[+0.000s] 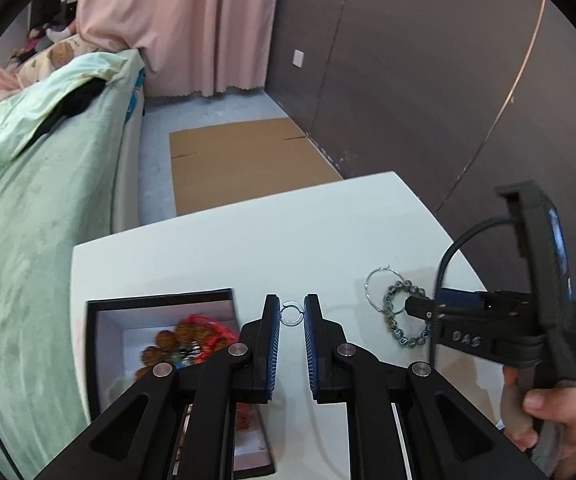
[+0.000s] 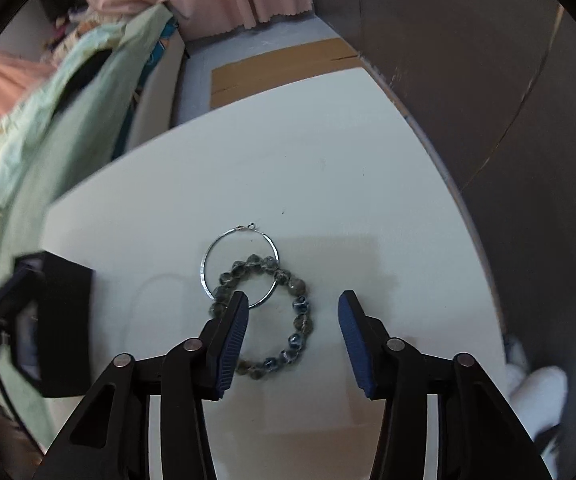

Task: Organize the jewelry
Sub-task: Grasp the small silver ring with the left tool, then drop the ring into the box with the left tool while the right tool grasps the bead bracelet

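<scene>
A: White table (image 1: pixel 216 240). Black box (image 1: pixel 160 304) at its left edge, lid off, red and brown beaded pieces already inside. If the left hand swings low it could knock the near wall and shove the box toward the table edge.

B: Right gripper (image 2: pixel 291 308)?

A: Jaws half open, nothing between the pads. It hangs over the beaded bracelet (image 2: pixel 288 320), left finger above the spot where the bracelet lies across the silver hoop (image 2: pixel 240 268). Closing there, I judge, takes both pieces, or drags the hoop along.

B: Thin wire, too. Could skid off the pads.

A: Agreed. Left gripper (image 1: pixel 291 314): jaws narrow, nipped on a small clear ring (image 1: pixel 291 313) at the very tips, just beside the box. Slight hold; a tilt or jolt may drop it on the table short of the box.
</scene>
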Motion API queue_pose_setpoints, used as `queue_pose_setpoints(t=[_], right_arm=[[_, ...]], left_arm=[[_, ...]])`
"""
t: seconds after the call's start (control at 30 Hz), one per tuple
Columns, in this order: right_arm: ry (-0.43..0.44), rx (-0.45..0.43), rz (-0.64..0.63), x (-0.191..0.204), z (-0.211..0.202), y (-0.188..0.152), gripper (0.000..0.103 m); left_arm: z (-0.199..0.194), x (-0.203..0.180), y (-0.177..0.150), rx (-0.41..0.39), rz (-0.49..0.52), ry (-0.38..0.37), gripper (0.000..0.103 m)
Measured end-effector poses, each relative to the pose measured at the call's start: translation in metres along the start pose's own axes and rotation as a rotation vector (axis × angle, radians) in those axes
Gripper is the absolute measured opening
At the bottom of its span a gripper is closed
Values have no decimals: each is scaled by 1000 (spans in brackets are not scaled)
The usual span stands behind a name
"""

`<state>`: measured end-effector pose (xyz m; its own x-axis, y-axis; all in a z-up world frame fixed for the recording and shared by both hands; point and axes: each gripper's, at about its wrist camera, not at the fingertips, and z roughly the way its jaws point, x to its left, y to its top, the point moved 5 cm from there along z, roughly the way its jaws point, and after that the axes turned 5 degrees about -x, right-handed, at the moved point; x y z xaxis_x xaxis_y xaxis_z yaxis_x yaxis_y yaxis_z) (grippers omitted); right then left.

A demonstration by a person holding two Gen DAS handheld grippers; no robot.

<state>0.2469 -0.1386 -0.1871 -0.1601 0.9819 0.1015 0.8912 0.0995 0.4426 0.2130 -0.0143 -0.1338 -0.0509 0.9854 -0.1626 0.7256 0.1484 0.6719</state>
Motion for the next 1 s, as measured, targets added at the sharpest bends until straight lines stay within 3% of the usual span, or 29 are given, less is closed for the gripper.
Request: queue_pose_setpoints(t=[0.03, 0.1, 0.13, 0.53, 0.9, 0.97, 1.0], right_arm=[[-25, -5, -23, 3, 0, 0, 43], [-75, -8, -76, 6, -1, -1, 18], [-59, -4, -73, 6, -2, -3, 11], [100, -107, -4, 12, -45, 2, 10], [286, -203, 8, 51, -72, 4, 10], [322, -223, 13, 59, -80, 2, 10], [337, -231, 15, 62, -83, 0, 10]], left_arm=[[-4, 3, 1, -7, -4, 4, 13], [-10, 7, 1, -16, -9, 6, 13], [-15, 9, 2, -23, -14, 7, 13], [-48, 29, 4, -70, -45, 21, 13], [-62, 61, -4, -54, -143, 29, 13], [-62, 65, -6, -43, -167, 19, 14], [-60, 66, -7, -27, -180, 15, 21]])
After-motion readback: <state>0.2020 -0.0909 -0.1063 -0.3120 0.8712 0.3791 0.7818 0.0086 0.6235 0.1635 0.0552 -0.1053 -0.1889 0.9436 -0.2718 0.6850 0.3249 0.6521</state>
